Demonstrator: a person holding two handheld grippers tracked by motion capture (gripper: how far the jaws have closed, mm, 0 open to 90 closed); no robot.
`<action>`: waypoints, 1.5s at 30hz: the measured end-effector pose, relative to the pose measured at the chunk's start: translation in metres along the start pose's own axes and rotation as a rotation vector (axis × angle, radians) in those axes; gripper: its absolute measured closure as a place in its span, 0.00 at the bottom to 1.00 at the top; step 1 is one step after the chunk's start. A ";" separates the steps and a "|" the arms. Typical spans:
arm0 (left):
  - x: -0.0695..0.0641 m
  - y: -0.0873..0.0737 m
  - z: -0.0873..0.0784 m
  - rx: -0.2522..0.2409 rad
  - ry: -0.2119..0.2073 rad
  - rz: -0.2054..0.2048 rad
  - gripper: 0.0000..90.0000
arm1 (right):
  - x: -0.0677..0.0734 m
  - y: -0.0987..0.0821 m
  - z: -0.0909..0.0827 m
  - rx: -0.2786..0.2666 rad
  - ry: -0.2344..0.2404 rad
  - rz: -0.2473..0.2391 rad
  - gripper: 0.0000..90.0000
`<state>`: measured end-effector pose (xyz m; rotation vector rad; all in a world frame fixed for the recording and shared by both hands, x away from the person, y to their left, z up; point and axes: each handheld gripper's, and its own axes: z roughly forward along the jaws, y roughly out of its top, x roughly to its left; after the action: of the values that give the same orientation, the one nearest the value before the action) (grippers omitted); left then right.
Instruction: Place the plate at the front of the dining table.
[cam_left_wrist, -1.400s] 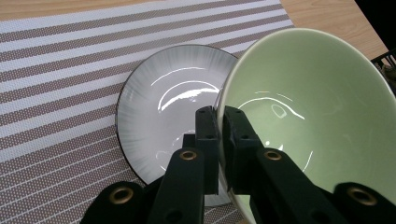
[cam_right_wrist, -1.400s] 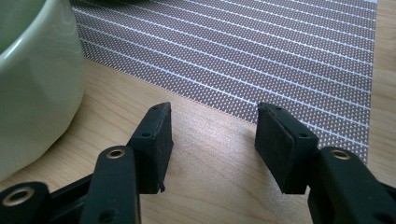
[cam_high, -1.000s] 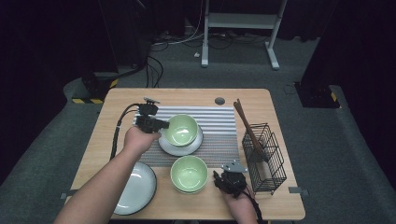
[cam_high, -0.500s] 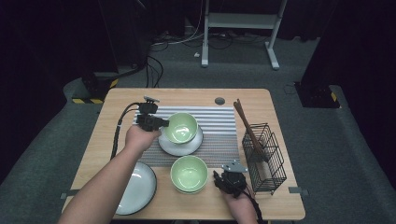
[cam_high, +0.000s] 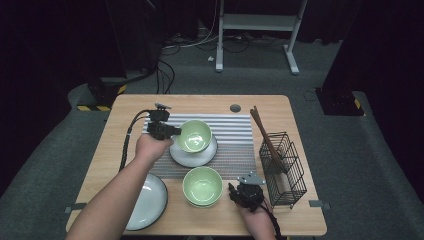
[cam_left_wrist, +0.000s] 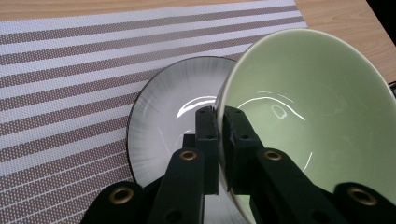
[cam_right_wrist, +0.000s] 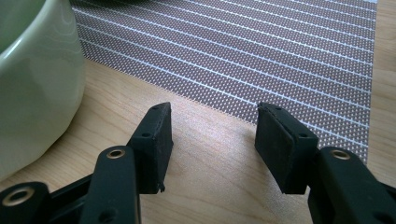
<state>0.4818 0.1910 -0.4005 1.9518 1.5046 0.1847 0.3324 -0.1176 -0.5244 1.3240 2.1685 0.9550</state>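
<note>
My left gripper (cam_high: 172, 131) (cam_left_wrist: 219, 114) is shut on the rim of a pale green bowl (cam_high: 194, 135) (cam_left_wrist: 308, 116), which hangs tilted just above a white plate (cam_high: 186, 156) (cam_left_wrist: 161, 121) on the striped mat (cam_high: 235, 145). A second green bowl (cam_high: 202, 186) (cam_right_wrist: 32, 79) stands at the front of the table. Just right of it my right gripper (cam_high: 234, 188) (cam_right_wrist: 212, 140) rests low over the bare wood, open, with nothing between its jaws.
A black wire basket (cam_high: 284, 167) holding brown chopsticks (cam_high: 265, 137) stands at the right of the table. Another white plate (cam_high: 150, 200) lies at the front left, under the person's left forearm. A round grommet (cam_high: 235, 108) sits near the far edge.
</note>
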 end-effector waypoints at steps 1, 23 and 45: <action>0.000 0.000 0.001 -0.001 -0.001 -0.001 0.95 | 0.000 0.000 0.000 0.000 0.000 0.000 0.51; 0.007 0.000 0.022 0.020 0.024 -0.029 0.95 | -0.001 0.000 0.000 -0.001 0.002 -0.002 0.51; 0.017 -0.002 0.034 0.038 0.044 -0.059 0.95 | -0.001 0.000 0.000 -0.003 0.003 -0.004 0.51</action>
<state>0.5023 0.1924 -0.4319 1.9418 1.6032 0.1756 0.3329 -0.1185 -0.5244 1.3178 2.1702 0.9584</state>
